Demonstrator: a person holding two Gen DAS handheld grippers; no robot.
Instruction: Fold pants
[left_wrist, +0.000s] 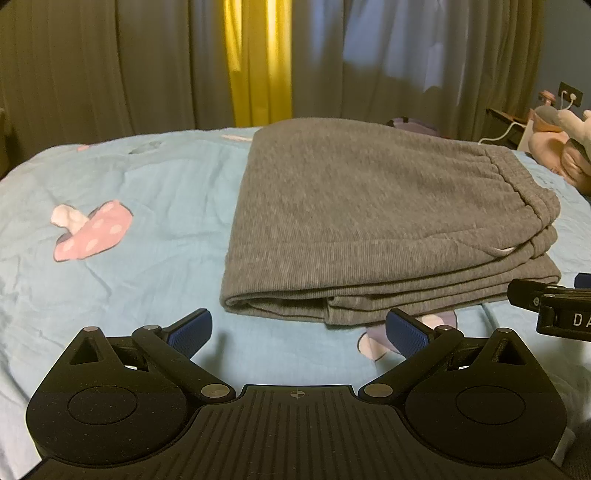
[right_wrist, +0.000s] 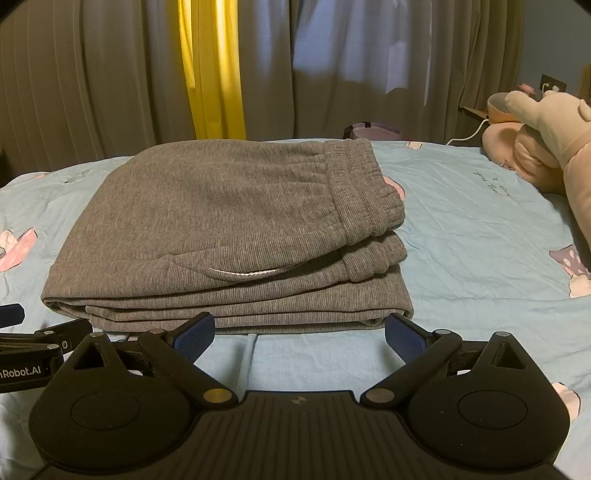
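Observation:
Grey knit pants (left_wrist: 369, 214) lie folded in a compact stack of several layers on the light blue bedsheet (left_wrist: 155, 192). Their elastic waistband (right_wrist: 365, 192) sits on top at the right, with a white drawstring showing at the pocket. My left gripper (left_wrist: 299, 332) hovers just in front of the stack's near edge, open, with nothing between its blue pads (left_wrist: 192, 332). My right gripper (right_wrist: 299, 334) is also open and empty, close to the same near edge of the pants (right_wrist: 221, 229). Each gripper shows at the edge of the other's view.
The sheet carries pink mushroom prints (left_wrist: 92, 232). Plush toys (right_wrist: 546, 140) lie at the bed's right end, beside a wall socket with a white cable (right_wrist: 469, 134). Grey and yellow curtains (right_wrist: 210, 66) hang behind the bed.

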